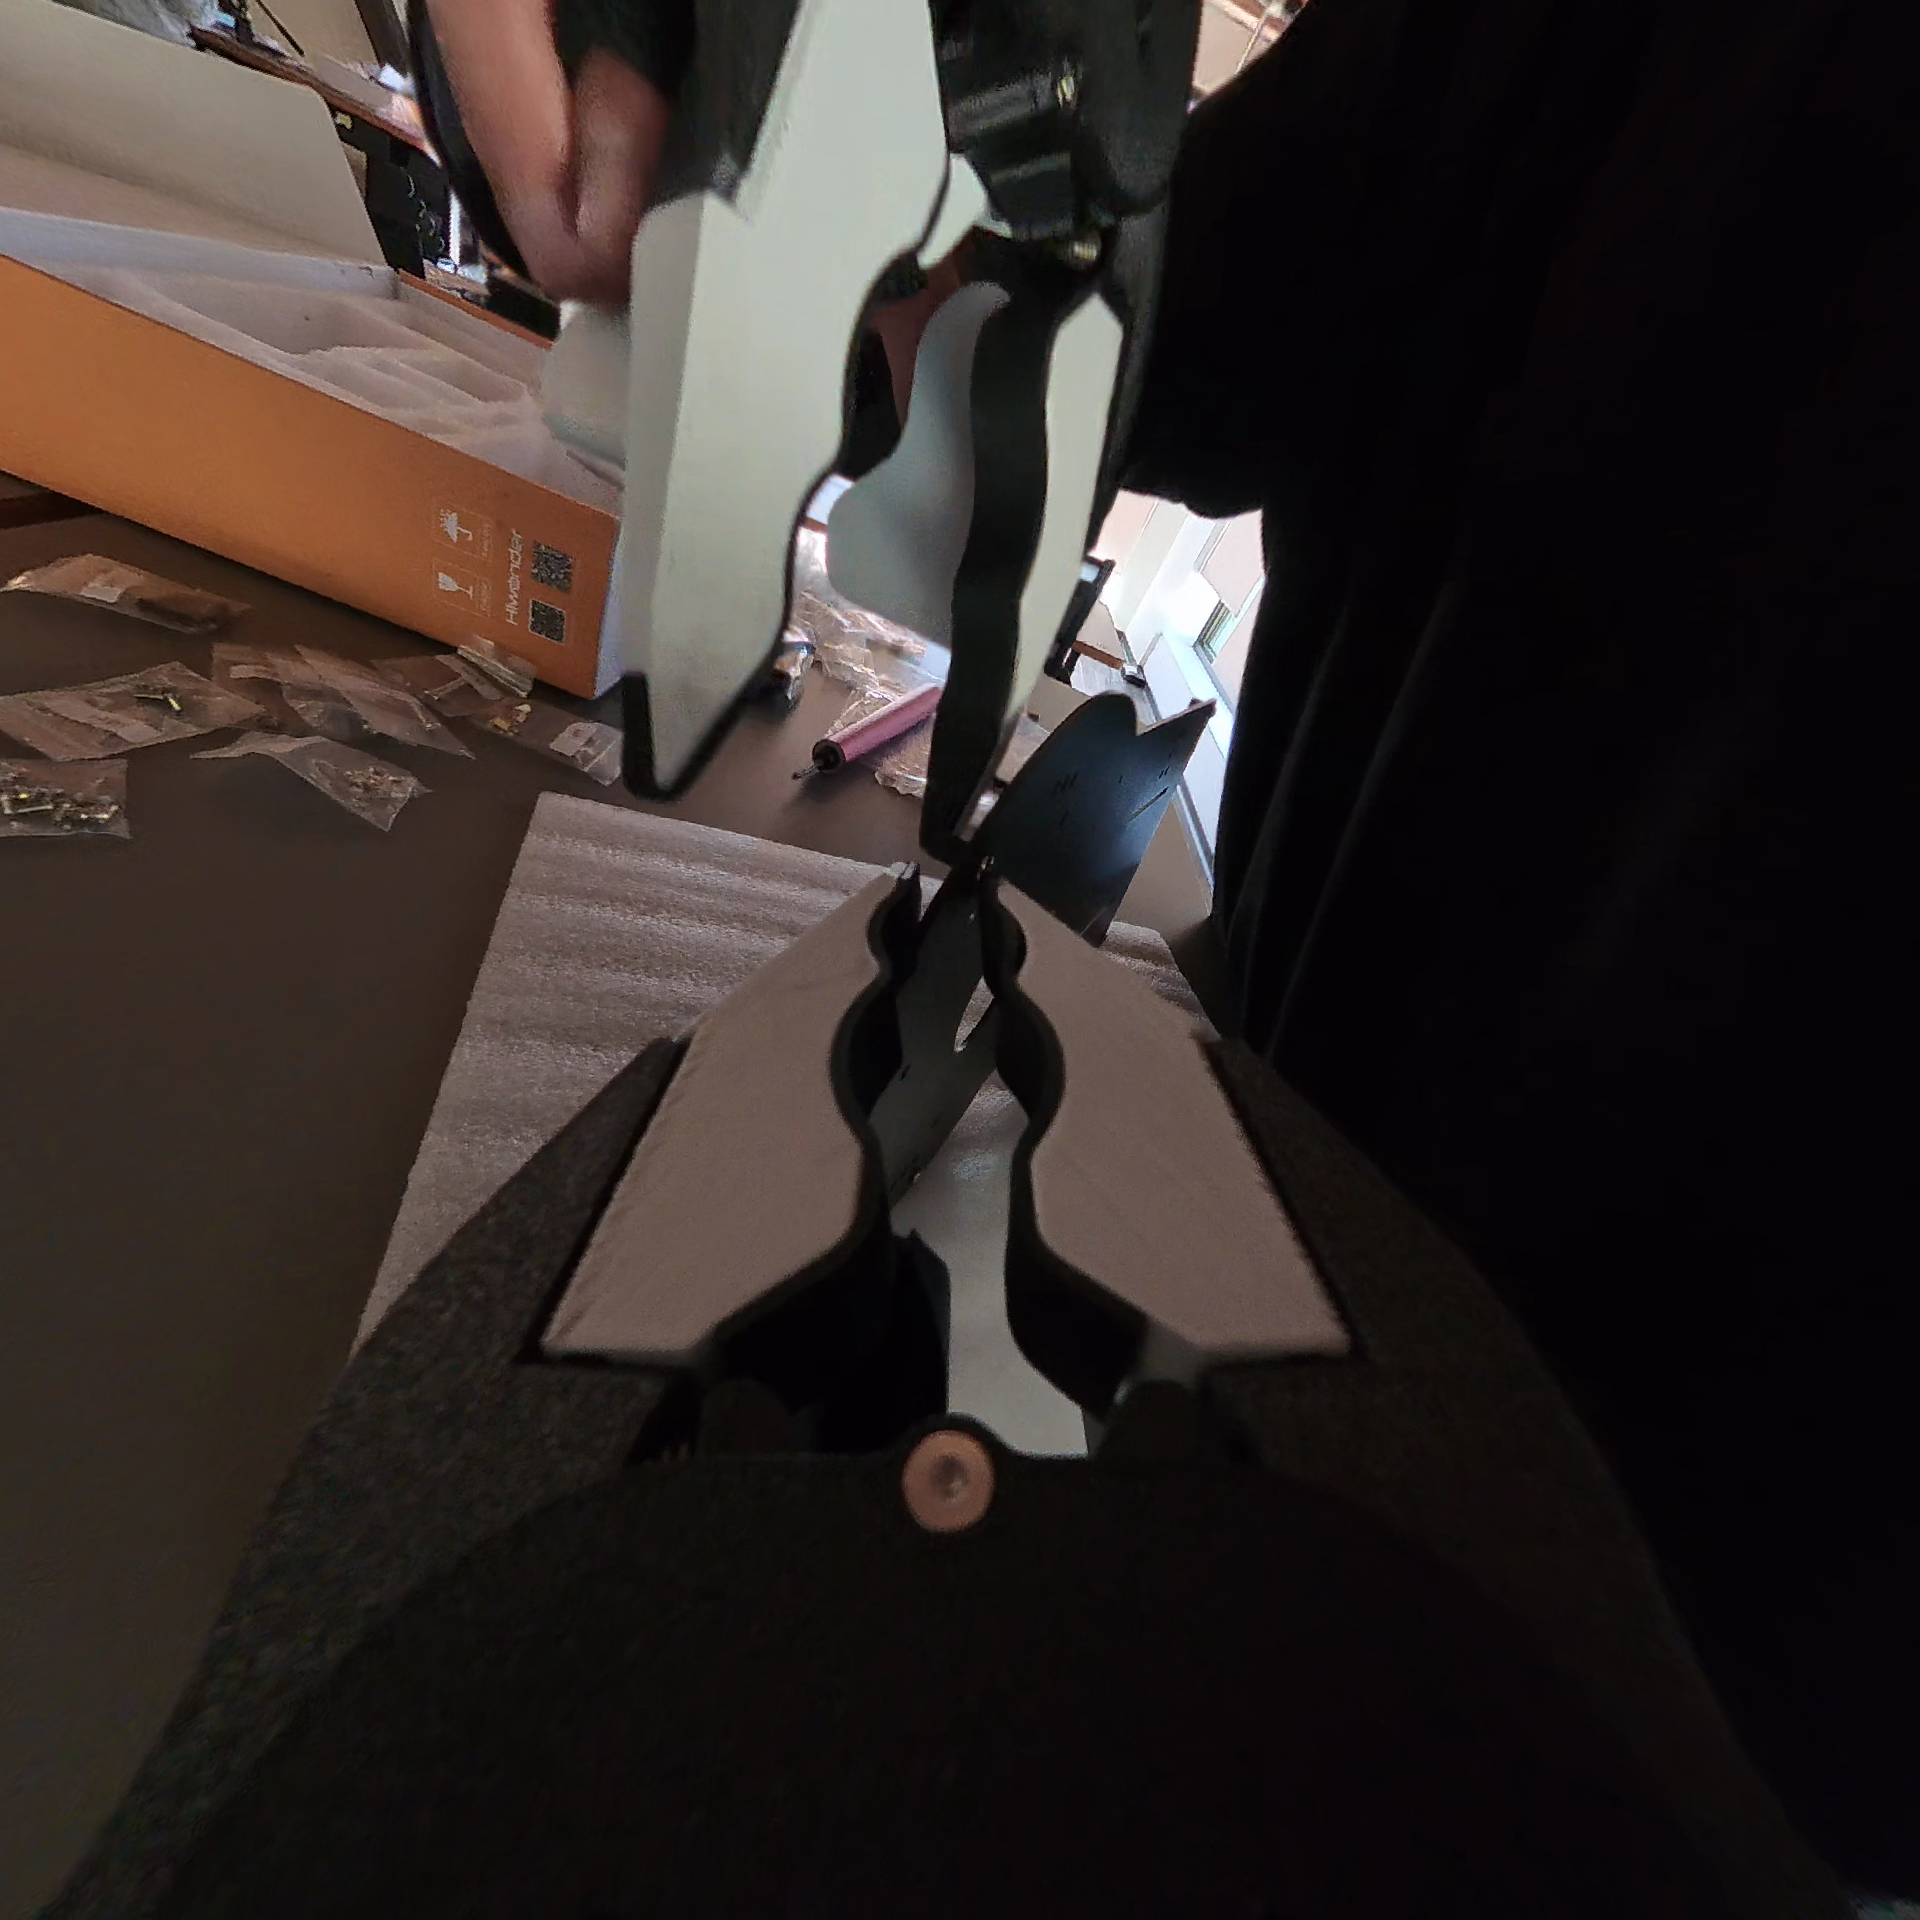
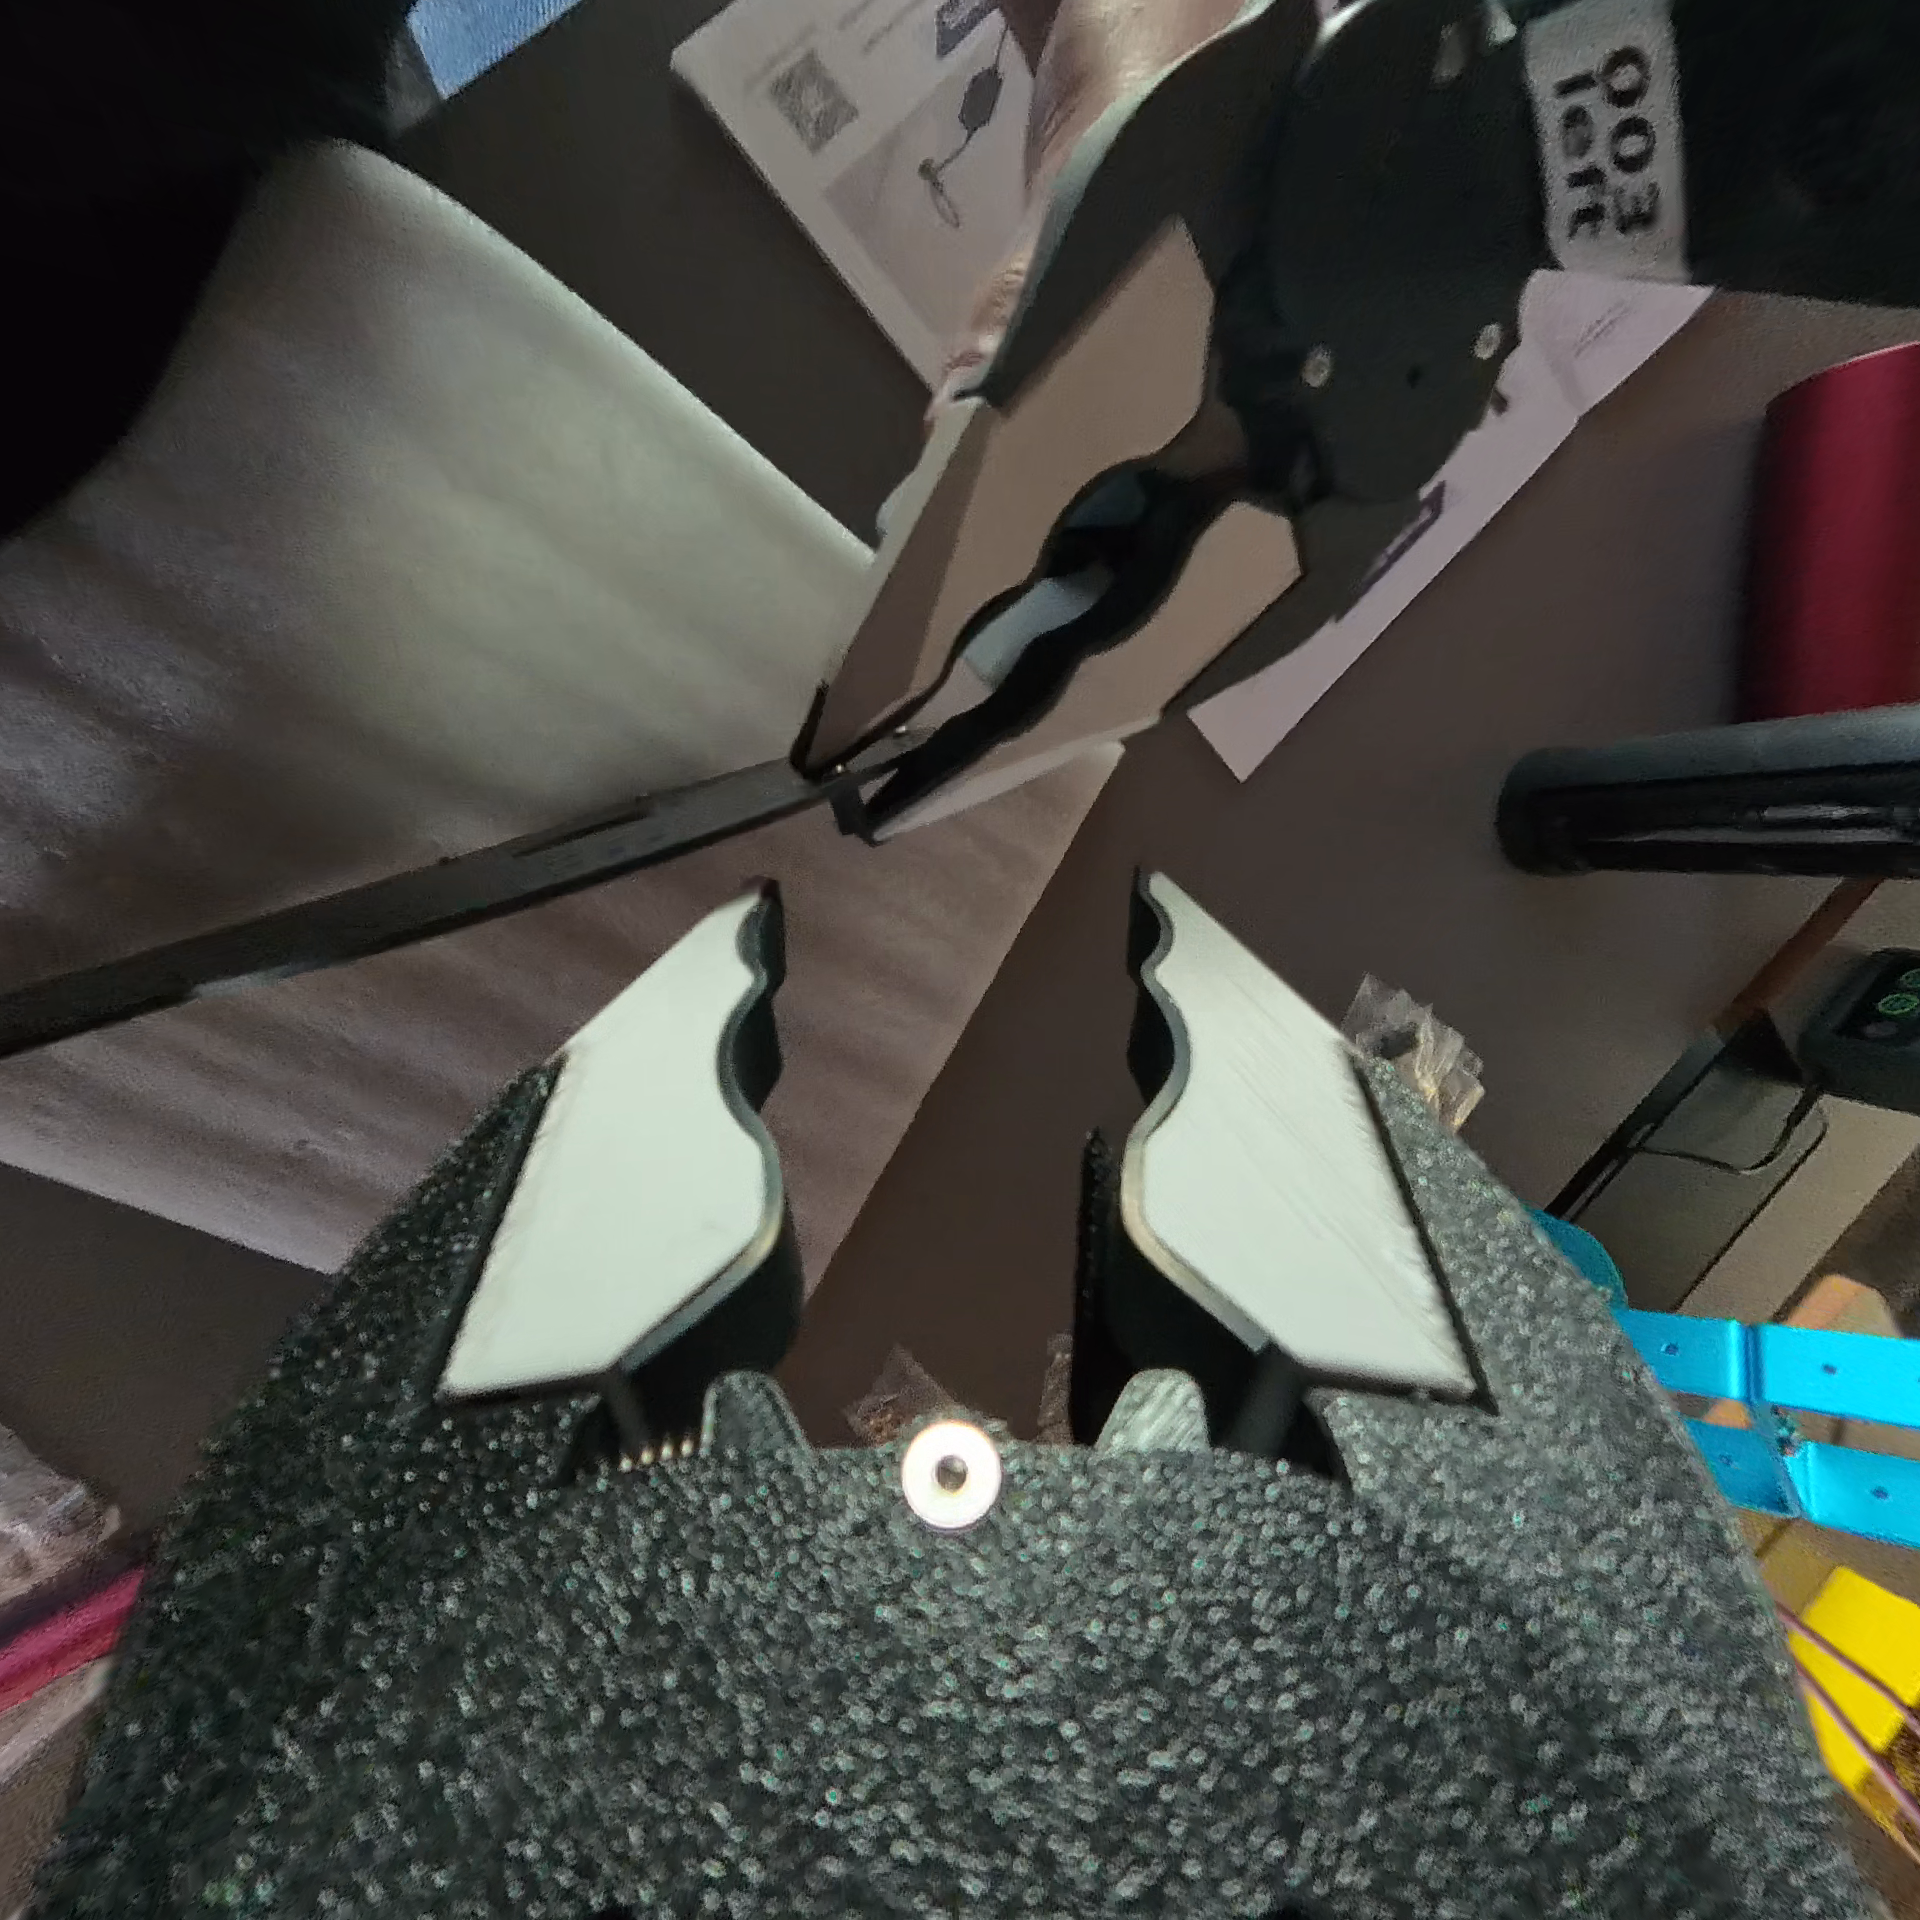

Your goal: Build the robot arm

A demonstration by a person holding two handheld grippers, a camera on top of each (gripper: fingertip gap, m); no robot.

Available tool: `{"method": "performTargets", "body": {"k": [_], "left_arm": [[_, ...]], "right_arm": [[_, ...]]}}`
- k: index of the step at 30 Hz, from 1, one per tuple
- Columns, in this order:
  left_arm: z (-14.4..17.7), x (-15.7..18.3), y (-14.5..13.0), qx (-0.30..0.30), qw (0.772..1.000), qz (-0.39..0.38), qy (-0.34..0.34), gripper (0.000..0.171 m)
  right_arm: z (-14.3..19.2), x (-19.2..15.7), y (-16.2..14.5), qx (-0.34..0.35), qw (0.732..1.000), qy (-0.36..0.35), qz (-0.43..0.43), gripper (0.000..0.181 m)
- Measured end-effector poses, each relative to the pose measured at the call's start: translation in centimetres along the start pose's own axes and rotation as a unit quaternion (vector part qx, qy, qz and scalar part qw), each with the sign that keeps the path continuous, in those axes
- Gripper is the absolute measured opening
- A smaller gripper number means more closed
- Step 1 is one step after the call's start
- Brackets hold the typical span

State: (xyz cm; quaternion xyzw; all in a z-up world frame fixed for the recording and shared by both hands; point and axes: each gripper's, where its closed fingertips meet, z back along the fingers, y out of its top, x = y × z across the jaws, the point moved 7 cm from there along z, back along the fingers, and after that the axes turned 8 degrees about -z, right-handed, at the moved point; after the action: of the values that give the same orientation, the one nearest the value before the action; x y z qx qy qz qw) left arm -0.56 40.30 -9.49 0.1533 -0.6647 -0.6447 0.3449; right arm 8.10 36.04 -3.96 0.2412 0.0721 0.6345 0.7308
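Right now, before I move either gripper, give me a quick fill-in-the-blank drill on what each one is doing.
1. The left gripper is shut on a thin ____ plate.
2. The right gripper has its jaws ____ and holds nothing.
3. Under the plate lies a sheet of white ____.
4. Behind the small plastic bags stands a long ____ box.

Missing words: black; open; foam; orange

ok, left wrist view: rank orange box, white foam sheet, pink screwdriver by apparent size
1. orange box
2. white foam sheet, partly hidden by the left gripper, so it may rival the box
3. pink screwdriver, clearly smallest
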Motion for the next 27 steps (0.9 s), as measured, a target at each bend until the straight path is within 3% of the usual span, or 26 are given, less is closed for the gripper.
{"method": "performTargets", "body": {"k": [3, 5, 10, 11, 12, 14, 18, 22, 27], "left_arm": [[0.0, 0.0, 0.1, -0.009, 1.000, -0.004, 0.001, 0.010], [0.1, 0.1, 0.1, -0.011, 1.000, -0.006, 0.001, 0.010], [0.1, 0.1, 0.0, -0.012, 1.000, -0.012, 0.008, 0.010], [0.0, 0.1, 0.0, -0.016, 1.000, -0.016, 0.009, 0.009], [0.0, 0.0, 0.1, -0.020, 1.000, -0.019, 0.010, 0.009], [-0.1, -0.1, 0.3, -0.030, 0.999, -0.024, 0.012, 0.009], [-0.3, -0.3, 0.7, -0.063, 0.997, -0.041, 0.018, 0.010], [-0.4, -0.1, 0.9, -0.085, 0.995, -0.054, 0.029, 0.011], [-0.4, -0.1, 1.0, -0.089, 0.994, -0.053, 0.033, 0.011]], "right_arm": [[-1.0, 0.4, 0.9, 0.009, 0.999, -0.023, 0.023, 0.062], [-1.0, 1.1, 1.2, 0.014, 1.000, -0.020, 0.012, 0.074], [0.1, 1.4, 1.3, 0.026, 1.000, -0.017, -0.008, 0.076], [1.0, 1.6, 1.5, 0.044, 0.998, -0.032, -0.016, 0.052], [2.4, 1.8, 1.8, 0.073, 0.996, -0.040, -0.022, 0.046], [4.9, 2.5, 1.8, 0.086, 0.992, -0.054, -0.079, 0.058], [10.6, 1.2, 0.3, 0.120, 0.965, -0.138, -0.187, 0.050], [17.2, -4.7, -1.5, 0.181, 0.894, -0.240, -0.333, 0.048], [21.3, -17.3, -3.9, 0.187, 0.730, -0.417, -0.509, 0.039]]}}
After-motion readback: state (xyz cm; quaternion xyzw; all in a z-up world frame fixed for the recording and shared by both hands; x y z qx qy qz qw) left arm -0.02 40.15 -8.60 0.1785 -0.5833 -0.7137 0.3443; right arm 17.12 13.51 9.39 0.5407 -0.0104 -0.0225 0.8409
